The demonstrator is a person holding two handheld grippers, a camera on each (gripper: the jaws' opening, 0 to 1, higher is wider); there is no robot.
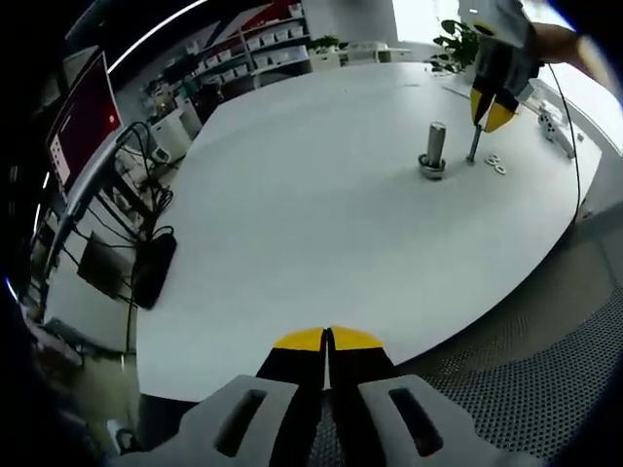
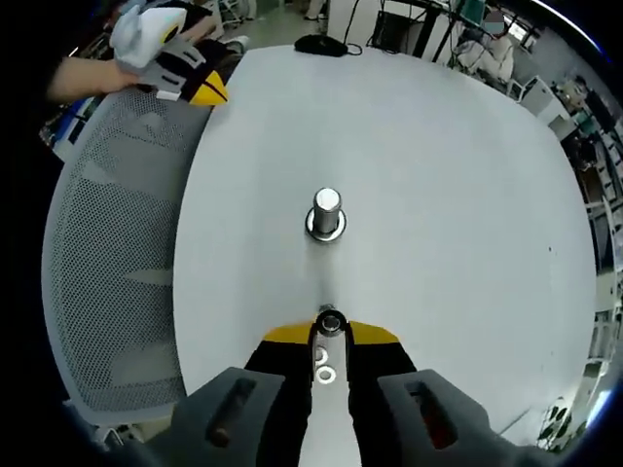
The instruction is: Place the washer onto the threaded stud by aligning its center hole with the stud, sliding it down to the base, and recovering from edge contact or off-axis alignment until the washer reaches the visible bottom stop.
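A thick threaded stud [image 1: 435, 142] [image 2: 326, 206] stands upright on the white round table [image 1: 311, 214], with a washer [image 1: 431, 171] [image 2: 325, 228] around its base. Just beside it, my right gripper [image 1: 494, 114] [image 2: 330, 336] is shut on a thin upright metal rod [image 1: 474, 146] [image 2: 329, 322] whose lower end touches the table. Two loose washers [image 1: 496, 164] [image 2: 324, 367] lie on the table next to the rod. My left gripper [image 1: 328, 341] [image 2: 200, 89] is shut on nothing and hangs at the table's edge, far from the stud.
A grey mesh chair [image 2: 117, 243] [image 1: 545, 389] stands against the table's edge near the left gripper. A monitor [image 1: 83, 122] and a black box [image 1: 151, 268] with cables sit beyond the table. A black mouse [image 2: 321, 44] lies at the far edge.
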